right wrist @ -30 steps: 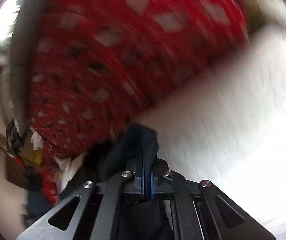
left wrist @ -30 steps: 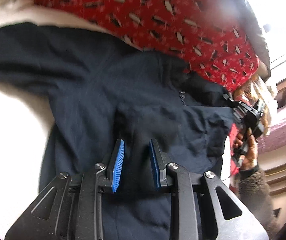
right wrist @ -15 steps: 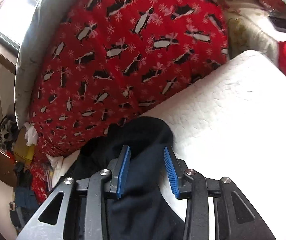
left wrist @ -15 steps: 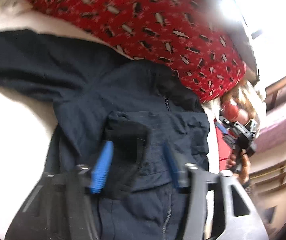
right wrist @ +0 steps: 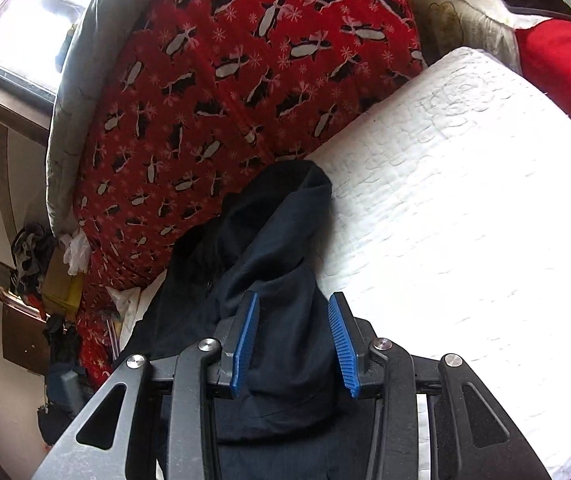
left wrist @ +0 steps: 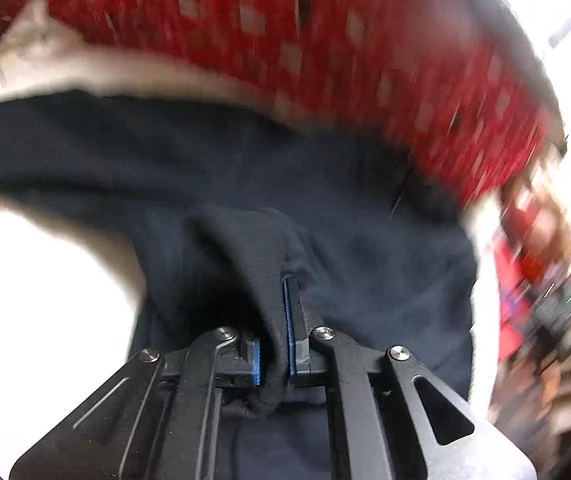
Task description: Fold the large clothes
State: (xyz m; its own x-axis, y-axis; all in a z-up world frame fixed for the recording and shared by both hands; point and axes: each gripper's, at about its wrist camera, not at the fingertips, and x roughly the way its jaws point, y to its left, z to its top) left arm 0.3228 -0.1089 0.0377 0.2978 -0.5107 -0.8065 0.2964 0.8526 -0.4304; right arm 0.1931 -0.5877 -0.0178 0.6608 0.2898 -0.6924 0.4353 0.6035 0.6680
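- The task's thing is a dark navy jacket, a large garment lying spread over a white bed, its far side up against a red quilt with penguins that is heaped along the back of the bed.
- The left tongs are clenched on a thick fold of the jacket; the cloth rises in a ridge from between the blue pads, and a rolled hem sticks out just behind them. The jaws have just been closing, with that fold between them. The grip looks meant to lift one side of the garment so it can be carried across itself.
- The left wrist view is blurred, so which part of the jacket is pinched (a cuff, a hem or a pocket edge) cannot be told.
- The right tongs stand released, pads apart. A bunched length of the jacket, likely a sleeve, runs between the jaws towards the quilt, but the pads do not press on it.
- That sleeve lies near the jacket's edge, beside bare white bedding, which suggests it has been laid inward over the body as one fold.
- Judged from this, the folding is underway but not finished: the garment is bulky and uneven, and the pinched side has not yet been laid over.
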